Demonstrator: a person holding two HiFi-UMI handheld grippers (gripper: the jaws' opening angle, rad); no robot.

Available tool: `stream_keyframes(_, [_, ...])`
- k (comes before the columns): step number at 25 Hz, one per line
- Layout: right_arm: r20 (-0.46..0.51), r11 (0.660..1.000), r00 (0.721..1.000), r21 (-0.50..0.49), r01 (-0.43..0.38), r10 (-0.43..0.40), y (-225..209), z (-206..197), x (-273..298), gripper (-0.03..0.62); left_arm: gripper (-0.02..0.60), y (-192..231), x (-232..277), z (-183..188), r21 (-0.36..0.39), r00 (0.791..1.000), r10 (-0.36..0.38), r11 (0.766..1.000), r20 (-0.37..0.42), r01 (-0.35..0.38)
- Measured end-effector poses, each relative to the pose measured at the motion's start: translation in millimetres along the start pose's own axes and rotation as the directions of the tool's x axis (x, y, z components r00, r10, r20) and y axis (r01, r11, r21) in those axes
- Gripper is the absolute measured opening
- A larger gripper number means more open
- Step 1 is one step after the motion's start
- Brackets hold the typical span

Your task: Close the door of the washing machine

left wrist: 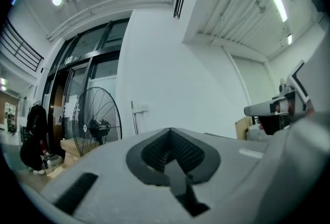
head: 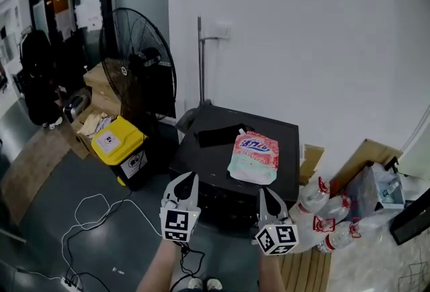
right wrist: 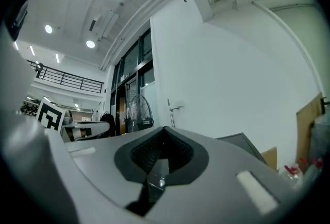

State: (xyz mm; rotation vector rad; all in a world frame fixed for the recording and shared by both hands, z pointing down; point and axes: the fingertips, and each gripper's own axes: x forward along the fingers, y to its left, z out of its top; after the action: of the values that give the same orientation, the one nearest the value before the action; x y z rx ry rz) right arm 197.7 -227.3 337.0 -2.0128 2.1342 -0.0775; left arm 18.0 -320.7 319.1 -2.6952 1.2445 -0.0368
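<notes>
At the far left a big standing fan [head: 138, 66] faces the room, with cardboard boxes [head: 99, 77] stacked by its base. In front of them sits a yellow bin [head: 119, 143]. White cables [head: 94, 213] loop over the grey floor [head: 40, 217] below it.

The left tool [head: 187, 179] is held up in the lower middle of the head view, its marker cube toward the camera. In the left gripper view its two jaws are pressed together with nothing between them, and they point level toward the white wall [head: 302, 35].

Just beyond both tools stands the washing machine [head: 285, 139], a dark box against the wall between the fan and the clutter on the right. Its top lies flat. A pink and green pouch [head: 253, 156] lies on that top, toward the front right. A thin pipe [head: 200, 62] runs up the wall behind the machine.

The right tool [head: 268, 192] is held beside the left one, a little lower in the head view and just in front of the machine's front edge. In the right gripper view its jaws also meet, gripping nothing. Neither tool touches the machine.

To the right of the machine a heap of clear plastic bottles [head: 329, 217] with red caps lies on the floor. A cardboard sheet [head: 366, 153] leans against the wall behind them.
</notes>
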Motion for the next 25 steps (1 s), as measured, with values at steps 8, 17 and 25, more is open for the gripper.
stream_keyframes(8, [0.053,1.0,0.999,-0.02,0.01,-0.009,3.5,25.1,-4.9,0.014,0.006,-7.0,-10.0,22.8,0.014,1.0,-0.01,1.0,0.028,0.01])
stream_keyframes(17, [0.048,0.999,0.999,-0.033,0.011,-0.01,4.8,27.2,-4.6,0.012,0.006,-2.9,-11.1,23.4,0.005,1.0,0.007,1.0,0.02,-0.007])
stream_keyframes(25, [0.031,0.999,1.0,-0.038,-0.002,0.003,5.9,22.2,-1.8,0.012,0.006,-3.7,-9.8,17.4,0.0,1.0,0.008,1.0,0.008,-0.008])
